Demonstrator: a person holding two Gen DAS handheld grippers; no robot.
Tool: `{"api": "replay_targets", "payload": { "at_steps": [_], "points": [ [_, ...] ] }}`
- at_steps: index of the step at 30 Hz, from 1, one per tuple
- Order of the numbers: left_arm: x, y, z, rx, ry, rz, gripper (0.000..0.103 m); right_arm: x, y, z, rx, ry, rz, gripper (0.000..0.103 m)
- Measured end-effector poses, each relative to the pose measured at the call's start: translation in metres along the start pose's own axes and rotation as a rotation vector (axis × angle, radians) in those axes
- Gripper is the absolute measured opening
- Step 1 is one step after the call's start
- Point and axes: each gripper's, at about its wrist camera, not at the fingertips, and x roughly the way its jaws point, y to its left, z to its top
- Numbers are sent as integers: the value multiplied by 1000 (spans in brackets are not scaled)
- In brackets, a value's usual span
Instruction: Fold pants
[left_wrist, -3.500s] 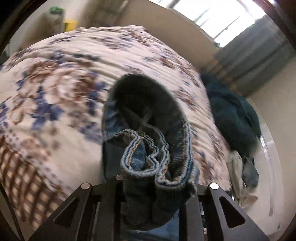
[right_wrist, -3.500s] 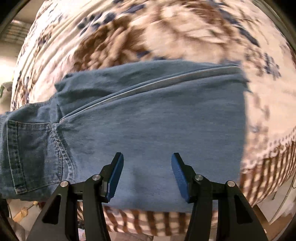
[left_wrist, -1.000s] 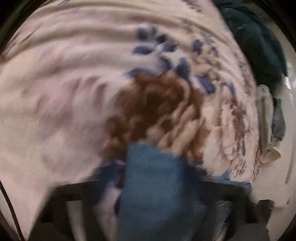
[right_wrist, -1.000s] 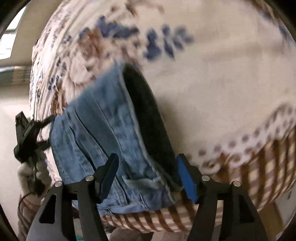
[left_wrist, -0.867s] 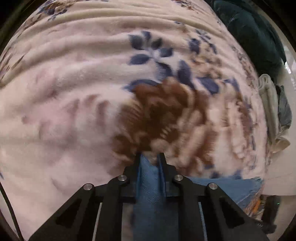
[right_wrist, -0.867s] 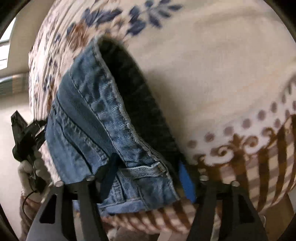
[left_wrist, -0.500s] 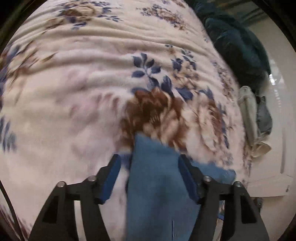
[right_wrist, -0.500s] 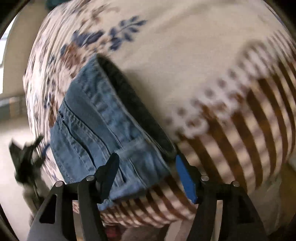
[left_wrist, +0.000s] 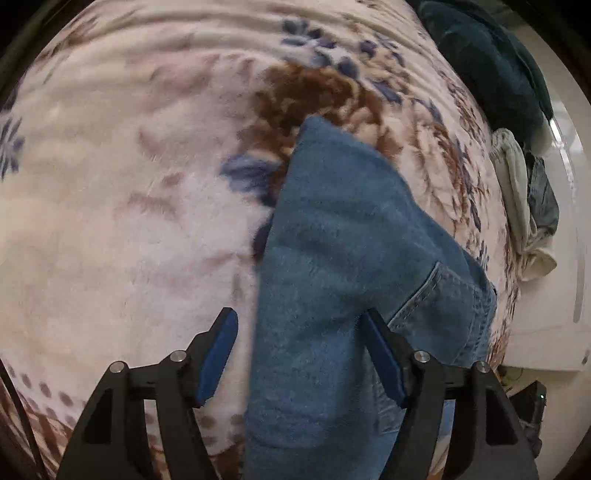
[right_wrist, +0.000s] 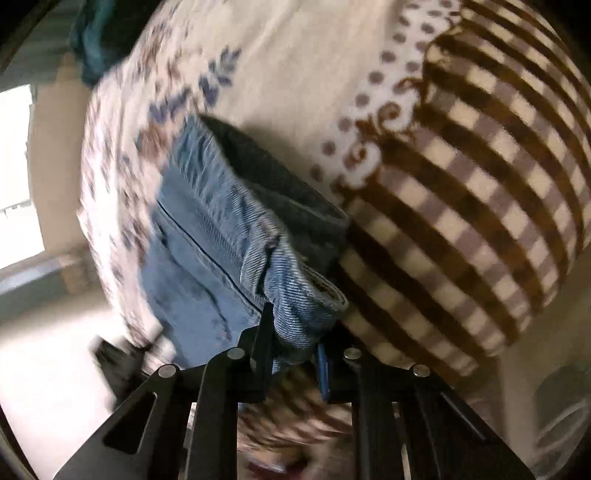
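Below, folded blue denim pants (left_wrist: 343, 258) lying on a floral plush blanket (left_wrist: 129, 221), near its brown checked border (right_wrist: 480, 206) at the bed's edge. Left gripper (left_wrist: 299, 354) with jaws spread and opening a touch more, blue pads standing off either side of the denim; cloth between them, not pinched, nothing held. Long axis of the bundle running straight away from that gripper, from between the jaws toward a far corner by a brown flower, with a stitched pocket edge showing on the right. Right gripper (right_wrist: 293, 350) closing tight on a thick rolled corner of the denim, seam and hem bunched between the pads, picture streaked with motion. Judging from this, right hand the one with purchase, at the corner nearest the blanket's border; any coming fold or shift likely led from there, along the length seen ahead of the left jaws. Dark green bedding (left_wrist: 487, 66) and pale crumpled clothes (left_wrist: 517, 192) well apart at the far side.
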Motion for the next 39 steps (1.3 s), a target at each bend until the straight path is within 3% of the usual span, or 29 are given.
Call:
{"api": "replay_targets", "payload": {
  "at_steps": [2,5,6,7,9,13,16,18,19,21,24,26,30,33,35,36,37,39],
  "points": [
    [-4,-3,7,20,-16,0,68,13,3,2,-54,46,-43,29],
    [-4,-3,29,4,-42,-26,68,14,4,2,-39,56,6,43],
    [-2,-3,37,-4,-51,-39,68,12,1,0,-30,54,38,61],
    [3,-4,48,-9,-50,-48,68,14,-1,-3,-15,57,77,73],
    [19,-6,67,-19,-32,-48,68,21,-7,-12,28,74,107,73],
    [34,-4,79,8,-41,-40,46,52,-28,-31,134,125,197,73],
    [35,15,84,-37,-30,-102,45,81,-33,-37,191,117,300,73],
    [33,29,85,-104,-17,-176,48,91,-28,-36,186,96,378,78],
    [32,36,83,-135,-9,-237,54,95,-24,-37,176,79,391,88],
    [29,45,76,-170,27,-339,66,98,-20,-42,139,30,446,100],
    [23,55,55,-180,63,-444,81,108,-17,-52,83,-51,473,103],
    [26,56,39,-162,94,-450,81,107,-15,-56,91,-86,494,103],
    [37,34,22,-11,114,-366,88,99,-15,-70,211,-173,627,103],
    [42,13,25,49,126,-292,90,110,-3,-71,156,-180,537,102],
    [39,3,27,91,111,-262,86,120,-3,-70,169,-187,485,97],
    [35,1,27,102,101,-262,71,119,-4,-71,186,-198,489,82],
    [30,-1,26,126,95,-233,59,116,-5,-76,195,-205,443,59],
    [23,-4,24,157,89,-221,48,111,-6,-88,195,-220,426,49]
  ]
}}
